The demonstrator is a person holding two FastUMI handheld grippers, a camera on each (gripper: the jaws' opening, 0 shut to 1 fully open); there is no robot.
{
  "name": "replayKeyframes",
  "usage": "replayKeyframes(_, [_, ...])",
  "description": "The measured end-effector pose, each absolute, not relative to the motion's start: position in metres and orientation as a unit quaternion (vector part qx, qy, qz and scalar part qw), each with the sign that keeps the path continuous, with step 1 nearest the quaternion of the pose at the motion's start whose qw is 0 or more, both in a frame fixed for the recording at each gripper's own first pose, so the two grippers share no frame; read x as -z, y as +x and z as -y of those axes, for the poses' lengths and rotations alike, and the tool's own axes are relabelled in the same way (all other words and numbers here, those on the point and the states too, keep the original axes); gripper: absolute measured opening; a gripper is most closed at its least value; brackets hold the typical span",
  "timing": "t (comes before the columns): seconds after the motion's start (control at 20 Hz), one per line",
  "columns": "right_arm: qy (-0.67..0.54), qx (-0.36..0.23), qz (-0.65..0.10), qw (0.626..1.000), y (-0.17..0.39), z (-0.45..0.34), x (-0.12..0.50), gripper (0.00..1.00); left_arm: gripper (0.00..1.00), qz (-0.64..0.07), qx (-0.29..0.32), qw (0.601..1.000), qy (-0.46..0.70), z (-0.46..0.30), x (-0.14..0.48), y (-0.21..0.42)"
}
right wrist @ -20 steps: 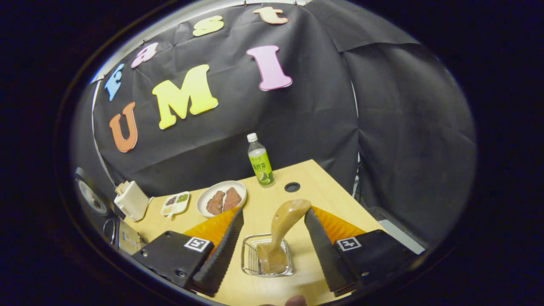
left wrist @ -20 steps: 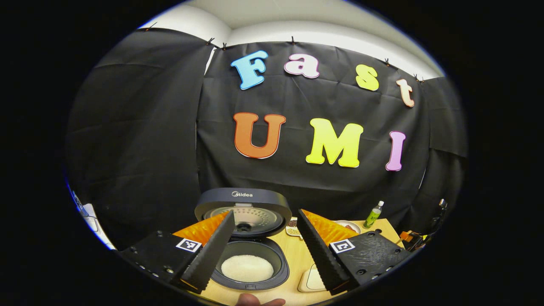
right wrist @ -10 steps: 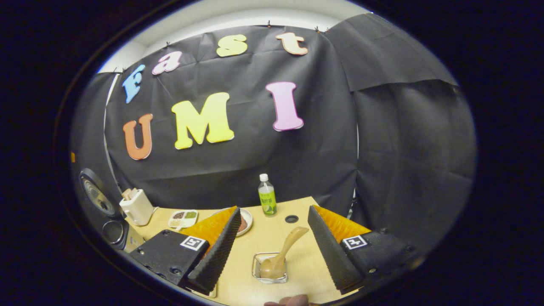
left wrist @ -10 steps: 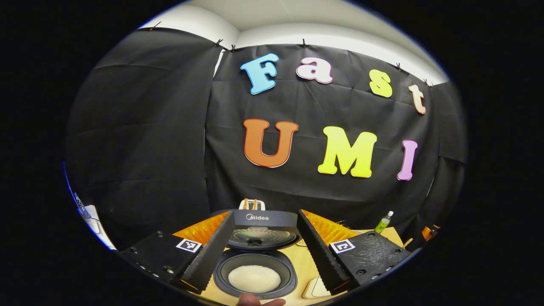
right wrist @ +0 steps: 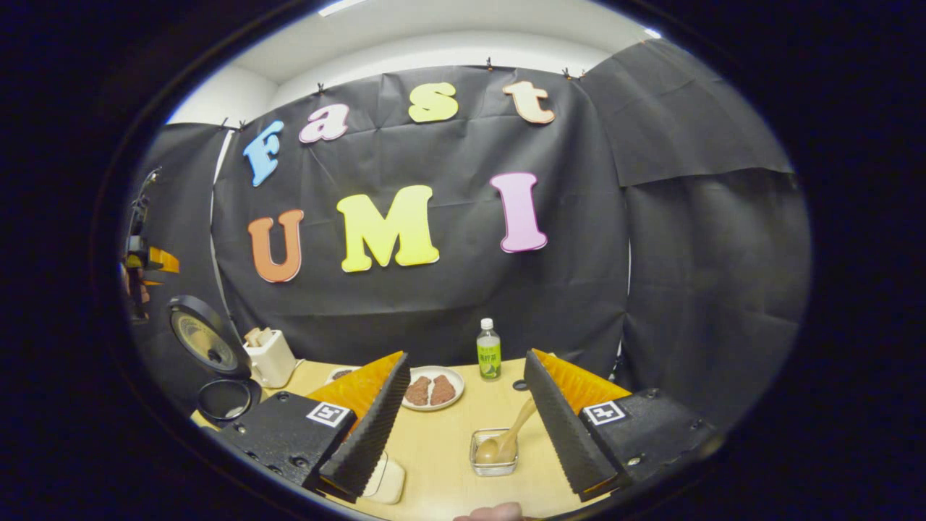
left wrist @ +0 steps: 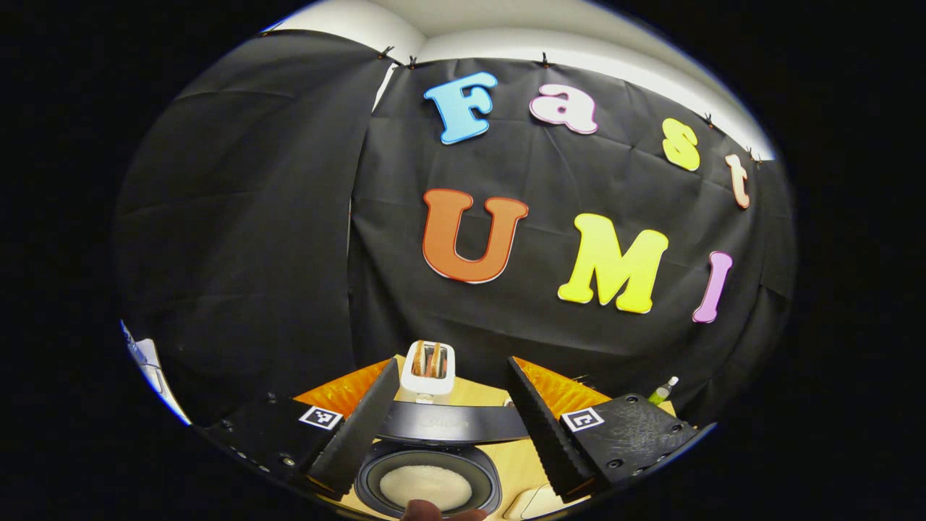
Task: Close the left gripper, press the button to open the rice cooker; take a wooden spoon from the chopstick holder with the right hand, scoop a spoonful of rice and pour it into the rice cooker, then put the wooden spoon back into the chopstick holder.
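Observation:
In the left gripper view the dark rice cooker stands open just below me. White rice lies in its pot and the raised lid shows edge-on. My left gripper is open above it, holding nothing. In the right gripper view a wooden spoon leans bowl-down in a small wire holder on the wooden table. My right gripper is open and drawn back from it, with the spoon low between its fingers and untouched. The open cooker stands at the far left.
A white box with wooden pieces stands behind the cooker. A plate of brown food, a green-labelled bottle and a pale square dish are on the table. The other gripper hangs high at the far left.
The right gripper has drawn back and up from the spoon, which stays in its holder. The left gripper has shifted over the cooker, so the lid now shows edge-on. Both stay open.

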State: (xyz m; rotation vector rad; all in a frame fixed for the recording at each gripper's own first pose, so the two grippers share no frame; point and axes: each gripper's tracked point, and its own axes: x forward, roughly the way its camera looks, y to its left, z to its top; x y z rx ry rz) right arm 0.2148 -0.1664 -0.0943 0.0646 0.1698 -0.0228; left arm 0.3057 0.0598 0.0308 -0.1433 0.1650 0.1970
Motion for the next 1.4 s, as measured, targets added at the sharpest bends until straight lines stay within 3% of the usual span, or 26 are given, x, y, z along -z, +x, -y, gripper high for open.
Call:
replayKeyframes(0.5, [-0.007, 0.0, -0.089, 0.996, 0.189, 0.139, 0.093, 1.0, 0.96, -0.15, -0.092, 0.984, -0.03, -0.068, 0.004, 0.303])
replayKeyframes(1.35, [-0.027, -0.083, -0.093, 0.992, 0.177, 0.042, 0.083, 1.0, 1.0, -0.295, -0.032, 0.954, -0.048, -0.029, 0.109, 0.183])
replayKeyframes(1.4, [-0.028, -0.085, -0.094, 0.991, 0.177, 0.041, 0.083, 1.0, 0.97, -0.302, -0.033, 0.951, -0.049, -0.028, 0.114, 0.18])
